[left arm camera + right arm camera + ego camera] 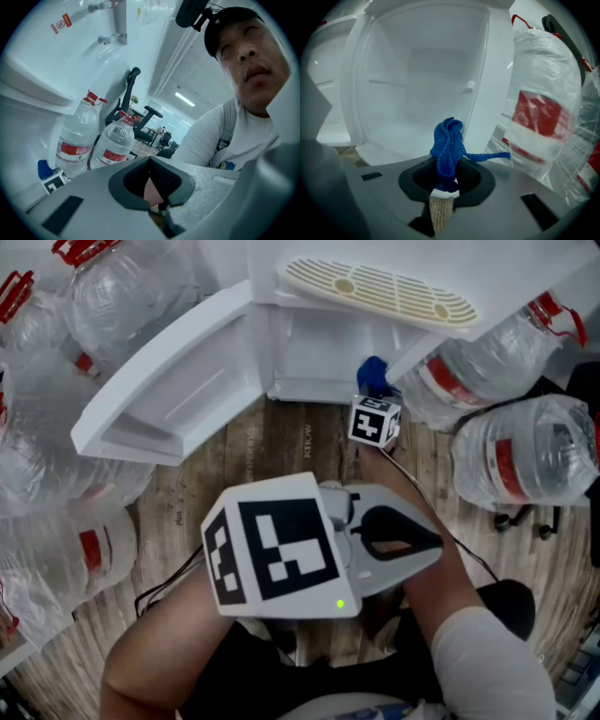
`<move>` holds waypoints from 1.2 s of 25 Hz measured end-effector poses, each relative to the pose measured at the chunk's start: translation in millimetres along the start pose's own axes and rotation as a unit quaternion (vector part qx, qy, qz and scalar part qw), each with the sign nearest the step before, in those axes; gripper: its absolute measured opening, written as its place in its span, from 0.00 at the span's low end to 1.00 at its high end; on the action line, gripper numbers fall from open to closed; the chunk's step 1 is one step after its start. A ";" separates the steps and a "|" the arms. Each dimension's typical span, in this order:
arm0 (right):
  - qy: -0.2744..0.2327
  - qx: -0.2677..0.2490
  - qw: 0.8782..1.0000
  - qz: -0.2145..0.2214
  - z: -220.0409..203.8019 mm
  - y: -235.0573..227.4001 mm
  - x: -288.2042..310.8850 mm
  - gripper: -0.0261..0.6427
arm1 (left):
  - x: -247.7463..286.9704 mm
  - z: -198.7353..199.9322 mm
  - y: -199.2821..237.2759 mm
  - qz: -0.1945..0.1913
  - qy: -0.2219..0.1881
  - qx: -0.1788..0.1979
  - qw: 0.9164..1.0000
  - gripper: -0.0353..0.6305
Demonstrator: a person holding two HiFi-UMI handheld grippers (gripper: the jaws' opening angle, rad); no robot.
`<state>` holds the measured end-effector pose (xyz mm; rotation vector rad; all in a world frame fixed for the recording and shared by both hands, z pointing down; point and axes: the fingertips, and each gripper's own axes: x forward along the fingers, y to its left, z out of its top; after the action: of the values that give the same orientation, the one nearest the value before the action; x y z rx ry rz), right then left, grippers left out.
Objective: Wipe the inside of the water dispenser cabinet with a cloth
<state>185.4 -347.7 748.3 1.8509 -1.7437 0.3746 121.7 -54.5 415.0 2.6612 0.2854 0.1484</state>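
While the right arm reaches forward, the right gripper [447,176] clamps the bunched blue cloth [449,140] just before the open cabinet [426,70]; the left gripper [151,180], jaws together and empty, tilts back toward the person.

A: Where does the head view sit?
B: High above, looking steeply down on the open cabinet [319,352] and the wooden floor [281,442].
A: And the right gripper [447,176] view?
B: Low and close, facing straight into that cabinet. Both views share its white inside, the cloth [449,145] and a water bottle [539,117].
A: The left gripper [150,164] view?
B: Tilted up and back toward the person [225,136], with the same bottles [75,140] at its left.
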 end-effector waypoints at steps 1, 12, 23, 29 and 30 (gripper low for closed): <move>0.000 -0.015 1.000 0.006 -1.8 0.0 -2.3 0.15 | 0.6 0.3 0.2 -0.001 -0.001 0.000 1.000 0.06; -0.002 -0.185 0.977 0.101 -17.1 -6.6 -21.0 0.15 | 14.1 -13.1 15.7 0.014 0.022 0.000 1.000 0.06; 0.043 -0.299 0.920 0.250 -32.3 -23.3 -77.5 0.15 | 45.3 -9.7 37.2 0.092 0.025 0.021 0.995 0.06; 0.091 -0.198 0.927 0.305 -7.1 -69.5 -179.4 0.15 | 48.0 -13.8 41.2 0.167 0.030 0.046 0.984 0.06; 0.091 -0.197 0.925 0.311 -0.8 -76.9 -197.3 0.15 | 46.5 -17.6 39.2 0.176 0.034 0.049 0.983 0.06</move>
<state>238.4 -185.8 622.5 0.9269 -2.0585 0.3811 171.2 -70.7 451.1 2.7861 -0.1638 0.3432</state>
